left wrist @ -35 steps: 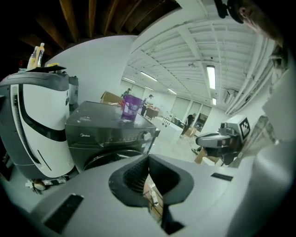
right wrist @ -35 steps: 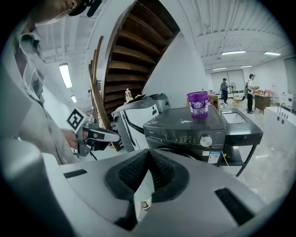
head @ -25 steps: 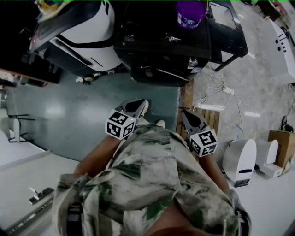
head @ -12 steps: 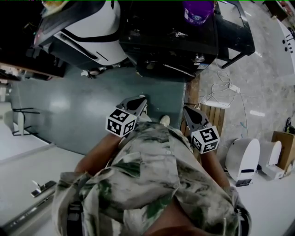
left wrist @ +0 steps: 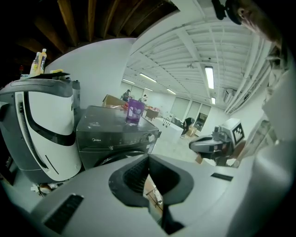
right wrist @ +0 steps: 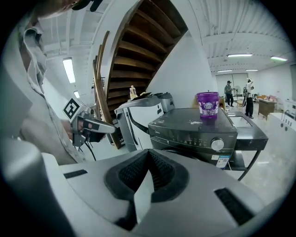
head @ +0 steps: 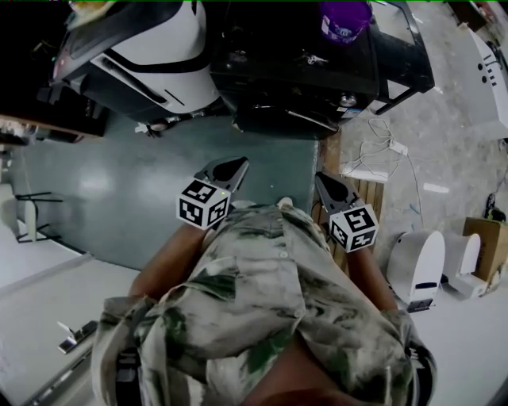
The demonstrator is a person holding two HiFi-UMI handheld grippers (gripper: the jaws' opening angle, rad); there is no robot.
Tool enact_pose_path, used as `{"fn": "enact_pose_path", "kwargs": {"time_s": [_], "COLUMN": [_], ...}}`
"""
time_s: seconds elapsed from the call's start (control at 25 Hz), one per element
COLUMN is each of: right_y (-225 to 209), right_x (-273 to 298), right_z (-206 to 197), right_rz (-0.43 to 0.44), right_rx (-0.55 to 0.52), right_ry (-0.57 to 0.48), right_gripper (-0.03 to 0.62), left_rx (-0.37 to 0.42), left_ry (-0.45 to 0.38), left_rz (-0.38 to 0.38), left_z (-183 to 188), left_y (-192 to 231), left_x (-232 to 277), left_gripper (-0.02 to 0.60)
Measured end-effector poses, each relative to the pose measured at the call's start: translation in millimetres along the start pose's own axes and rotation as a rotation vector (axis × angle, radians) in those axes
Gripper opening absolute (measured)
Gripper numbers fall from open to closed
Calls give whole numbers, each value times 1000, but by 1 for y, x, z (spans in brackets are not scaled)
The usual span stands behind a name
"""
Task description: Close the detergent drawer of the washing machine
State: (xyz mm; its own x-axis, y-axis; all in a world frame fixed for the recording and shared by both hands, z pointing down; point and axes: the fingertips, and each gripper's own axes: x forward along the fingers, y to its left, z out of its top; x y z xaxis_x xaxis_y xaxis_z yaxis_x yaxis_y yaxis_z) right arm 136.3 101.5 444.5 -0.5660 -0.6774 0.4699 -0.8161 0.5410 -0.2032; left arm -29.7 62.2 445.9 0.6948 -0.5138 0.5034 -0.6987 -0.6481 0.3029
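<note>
The dark front-loading washing machine (head: 294, 71) stands ahead of me, a purple tub (head: 344, 20) on its top. In the right gripper view its control panel (right wrist: 194, 134) has a round knob (right wrist: 217, 144). The detergent drawer front (right wrist: 161, 132) at the panel's left end looks flush with the panel. My left gripper (head: 236, 164) and right gripper (head: 321, 179) hang in the air short of the machine, both shut and empty, touching nothing. The left gripper's own view shows its jaws (left wrist: 149, 159) closed together, with the machine (left wrist: 115, 134) beyond them. The right gripper's jaws (right wrist: 148, 152) also meet.
A white-and-black appliance (head: 151, 55) stands left of the machine. A green floor mat (head: 159, 190) lies in front. To the right are a wooden pallet (head: 361, 198), a power strip with cables (head: 381, 155) and white devices (head: 421, 273). A black frame table (right wrist: 249, 134) adjoins the machine.
Both grippers have moved a little forward toward the washing machine, side by side. Their jaws have stayed shut.
</note>
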Motion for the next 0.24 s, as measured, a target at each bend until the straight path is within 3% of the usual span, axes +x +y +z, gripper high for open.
{"fn": "enact_pose_path", "kwargs": {"time_s": [0.24], "right_y": [79], "right_x": [61], "right_z": [27], "right_rz": [50], "right_rx": [0], "right_ry": [6], "right_gripper": [20], "left_rx": [13], "left_ry": [-55], "left_rz": [30], "left_z": [0], "left_y": [69], "left_x": [-82], "left_gripper": [24]}}
